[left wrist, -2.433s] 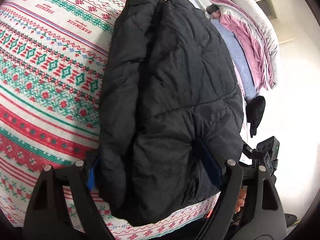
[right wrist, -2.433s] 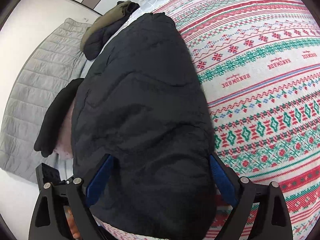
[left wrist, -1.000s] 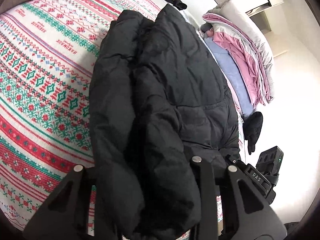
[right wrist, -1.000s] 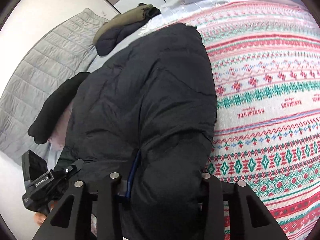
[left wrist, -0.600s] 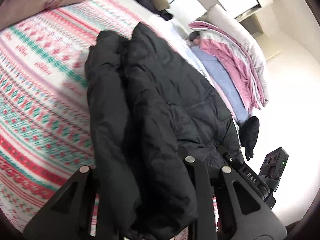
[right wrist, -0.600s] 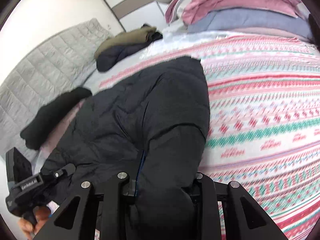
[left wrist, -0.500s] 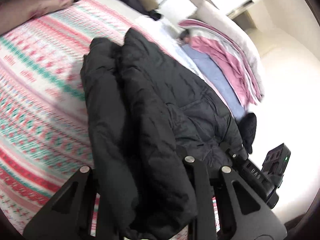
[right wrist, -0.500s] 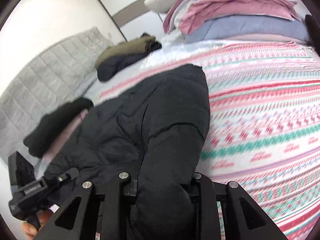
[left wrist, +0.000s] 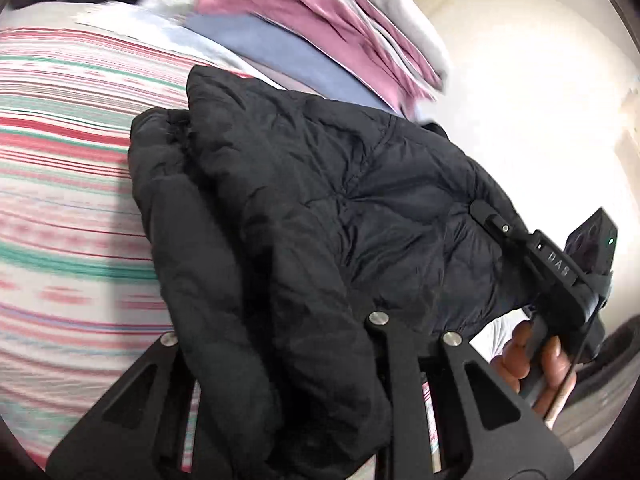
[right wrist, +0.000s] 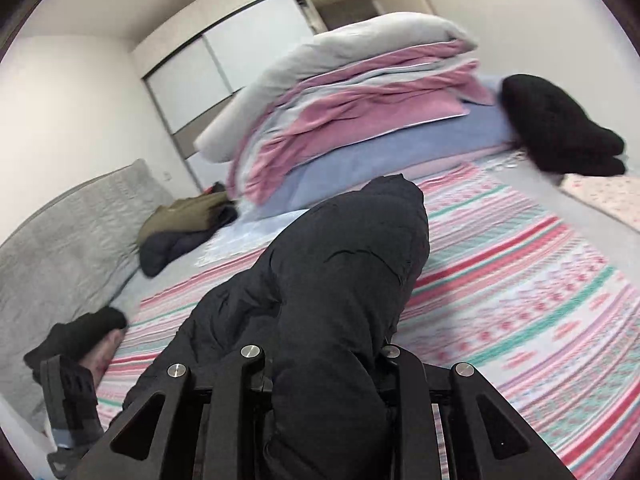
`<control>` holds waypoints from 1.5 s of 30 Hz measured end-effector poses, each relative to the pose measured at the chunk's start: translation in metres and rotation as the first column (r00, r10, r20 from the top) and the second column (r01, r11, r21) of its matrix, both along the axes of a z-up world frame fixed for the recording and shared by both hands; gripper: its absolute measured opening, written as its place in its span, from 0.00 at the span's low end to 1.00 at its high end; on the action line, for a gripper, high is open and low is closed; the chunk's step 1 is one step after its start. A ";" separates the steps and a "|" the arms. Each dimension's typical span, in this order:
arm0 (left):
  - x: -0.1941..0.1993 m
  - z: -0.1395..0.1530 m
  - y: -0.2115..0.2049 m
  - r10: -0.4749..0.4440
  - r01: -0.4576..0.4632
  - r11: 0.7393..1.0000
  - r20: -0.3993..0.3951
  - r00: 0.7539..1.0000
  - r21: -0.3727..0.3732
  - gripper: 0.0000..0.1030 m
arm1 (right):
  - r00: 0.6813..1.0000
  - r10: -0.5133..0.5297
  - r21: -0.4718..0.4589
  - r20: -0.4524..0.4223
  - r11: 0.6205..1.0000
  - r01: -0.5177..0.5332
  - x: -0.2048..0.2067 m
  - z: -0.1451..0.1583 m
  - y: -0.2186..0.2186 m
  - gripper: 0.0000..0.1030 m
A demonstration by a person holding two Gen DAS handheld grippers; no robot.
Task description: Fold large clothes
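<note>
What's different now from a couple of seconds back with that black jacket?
Both grippers were open around the jacket's near edge; their jaws have just been closing and now pinch it. That edge has been lifted off the striped blanket and carried toward the far end. The bedding pile stayed put.

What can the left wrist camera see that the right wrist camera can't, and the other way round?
Only the left view shows the right gripper from the side, biting the jacket, and the hand holding it. Only the right view shows the wardrobe, the grey headboard, an olive and navy clothes pile and a black garment. Both show the black jacket pinched in their own jaws, the striped bedspread and the stacked pink and blue bedding.
</note>
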State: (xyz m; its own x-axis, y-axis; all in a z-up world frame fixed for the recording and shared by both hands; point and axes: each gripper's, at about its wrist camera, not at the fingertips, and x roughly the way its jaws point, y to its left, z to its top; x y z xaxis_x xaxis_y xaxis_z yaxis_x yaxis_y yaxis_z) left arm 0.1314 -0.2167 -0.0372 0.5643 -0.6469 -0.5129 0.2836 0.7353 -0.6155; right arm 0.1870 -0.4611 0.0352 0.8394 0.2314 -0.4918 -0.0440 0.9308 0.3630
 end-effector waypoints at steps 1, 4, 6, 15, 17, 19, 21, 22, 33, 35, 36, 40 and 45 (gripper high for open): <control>0.005 -0.001 -0.022 -0.022 0.022 1.000 -0.002 1.000 -0.015 0.23 | 1.000 -0.021 -0.014 0.001 1.000 0.021 0.002 0.001 -0.013 0.23; 0.015 0.005 -0.078 -0.088 0.089 0.996 0.017 0.996 -0.030 0.23 | 0.996 -0.086 -0.027 0.027 0.996 0.087 -0.003 0.006 -0.078 0.23; 0.017 0.008 -0.115 -0.130 0.130 0.991 0.042 0.991 -0.005 0.26 | 0.989 -0.133 -0.038 0.062 0.990 0.136 -0.008 0.004 -0.122 0.23; 0.010 -0.064 -0.158 -0.256 0.239 0.963 -0.138 0.957 -0.126 0.55 | 0.902 -0.304 0.430 -0.307 0.801 0.417 -0.033 -0.124 -0.306 0.58; 0.014 -0.063 -0.146 -0.276 0.250 0.957 -0.188 0.943 -0.148 0.61 | 0.879 -0.371 0.460 -0.300 0.751 0.473 -0.059 -0.129 -0.318 0.64; 0.019 -0.060 -0.132 -0.264 0.224 0.958 -0.241 0.934 -0.181 0.62 | 0.853 -0.419 0.447 -0.313 0.727 0.521 -0.078 -0.126 -0.319 0.64; 0.017 -0.053 -0.117 -0.259 0.208 0.957 -0.274 0.926 -0.203 0.62 | 0.836 -0.449 0.428 -0.314 0.720 0.547 -0.093 -0.112 -0.308 0.64; 0.012 -0.050 -0.111 -0.256 0.205 0.959 -0.279 0.926 -0.197 0.62 | 0.835 -0.452 0.421 -0.313 0.722 0.549 -0.105 -0.101 -0.298 0.64; -0.104 0.056 -0.018 -0.177 0.170 0.943 -0.004 0.984 0.284 0.80 | 0.867 -0.443 0.275 -0.229 0.824 0.495 -0.175 0.043 -0.100 0.75; -0.126 0.059 0.017 -0.143 0.114 0.914 0.048 0.989 0.390 0.81 | 0.874 -0.450 0.241 -0.183 0.841 0.484 -0.190 0.059 -0.061 0.84; -0.134 0.062 0.025 -0.136 0.084 0.898 0.091 0.987 0.431 0.82 | 0.867 -0.472 0.206 -0.162 0.843 0.497 -0.201 0.064 -0.042 0.86; -0.142 0.058 0.049 -0.091 -0.031 0.862 0.214 0.973 0.507 0.92 | 0.858 -0.510 -0.023 -0.064 0.860 0.509 -0.231 0.056 0.046 0.93; -0.147 0.052 0.044 -0.132 -0.029 0.845 0.262 0.956 0.534 0.92 | 0.844 -0.537 -0.346 -0.001 0.792 0.503 -0.248 0.012 0.096 0.93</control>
